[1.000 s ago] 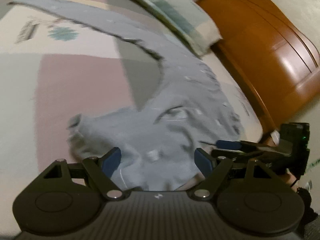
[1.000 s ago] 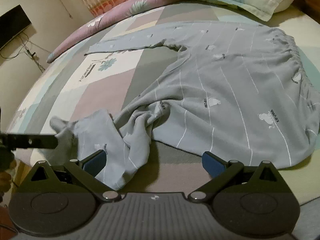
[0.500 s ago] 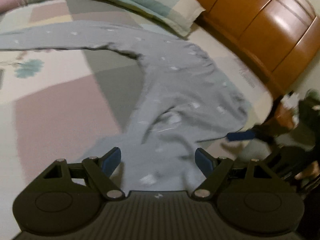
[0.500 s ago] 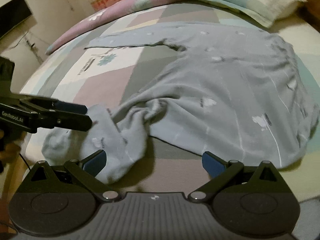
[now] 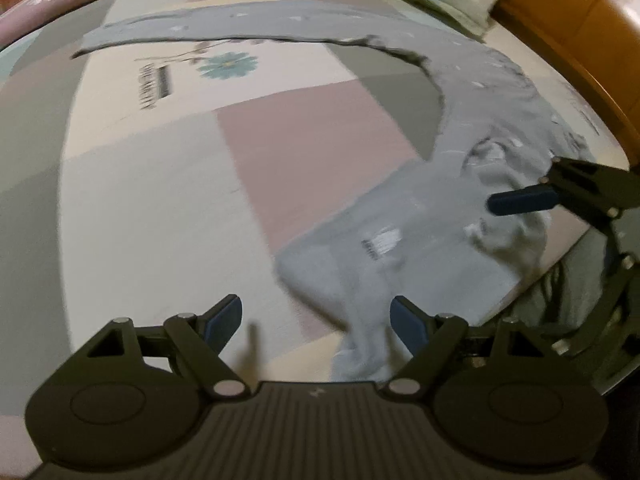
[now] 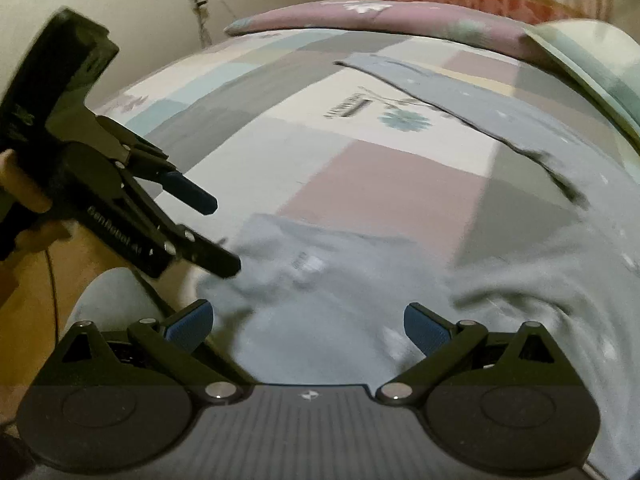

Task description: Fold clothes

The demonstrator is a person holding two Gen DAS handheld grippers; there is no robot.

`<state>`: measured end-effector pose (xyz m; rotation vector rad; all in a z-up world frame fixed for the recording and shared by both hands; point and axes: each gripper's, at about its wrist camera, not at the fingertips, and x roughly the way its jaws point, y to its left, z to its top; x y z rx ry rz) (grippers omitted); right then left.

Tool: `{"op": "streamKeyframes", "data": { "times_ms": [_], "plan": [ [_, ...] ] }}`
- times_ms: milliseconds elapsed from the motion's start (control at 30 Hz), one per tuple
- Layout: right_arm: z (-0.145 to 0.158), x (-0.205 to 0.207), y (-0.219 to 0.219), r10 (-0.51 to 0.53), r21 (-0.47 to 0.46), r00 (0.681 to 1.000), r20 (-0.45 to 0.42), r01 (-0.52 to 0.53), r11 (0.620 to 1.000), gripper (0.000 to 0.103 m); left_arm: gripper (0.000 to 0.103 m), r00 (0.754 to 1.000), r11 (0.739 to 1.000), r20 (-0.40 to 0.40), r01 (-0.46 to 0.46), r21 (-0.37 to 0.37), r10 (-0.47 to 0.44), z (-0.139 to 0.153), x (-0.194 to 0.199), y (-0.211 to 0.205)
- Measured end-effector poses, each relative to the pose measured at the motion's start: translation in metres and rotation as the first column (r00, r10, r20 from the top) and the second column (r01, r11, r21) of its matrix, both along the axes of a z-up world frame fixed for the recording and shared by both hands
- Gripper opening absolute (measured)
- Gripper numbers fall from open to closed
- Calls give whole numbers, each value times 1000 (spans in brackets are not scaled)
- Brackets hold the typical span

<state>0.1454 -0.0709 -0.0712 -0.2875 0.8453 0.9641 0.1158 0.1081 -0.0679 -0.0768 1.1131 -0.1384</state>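
Right wrist view now shows pajama pants' (image 6: 360, 288) leg flatter

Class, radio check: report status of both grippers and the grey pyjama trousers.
Left gripper open, right gripper open. Grey trousers unfolded on bed, near leg rumpled. Nothing blocking.
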Motion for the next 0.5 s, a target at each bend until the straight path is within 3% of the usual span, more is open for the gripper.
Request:
{"op": "streamKeyframes", "data": {
  "times_ms": [267,400,500],
  "plan": [
    [-17,-23,79,-34,-124,994,102,47,991,103,81,1000,999,-21,-18,27,19,2,-16,31],
    [-31,-16,90,-83,-228,988,131,112,967,103,81,999,998,-33,-4,62,6,0,-16,35],
    [-28,-8,71,-105,-271,979,176,150,951,103,81,1000,999,-28,7,51,-6,0,-18,34]
  ]
}}
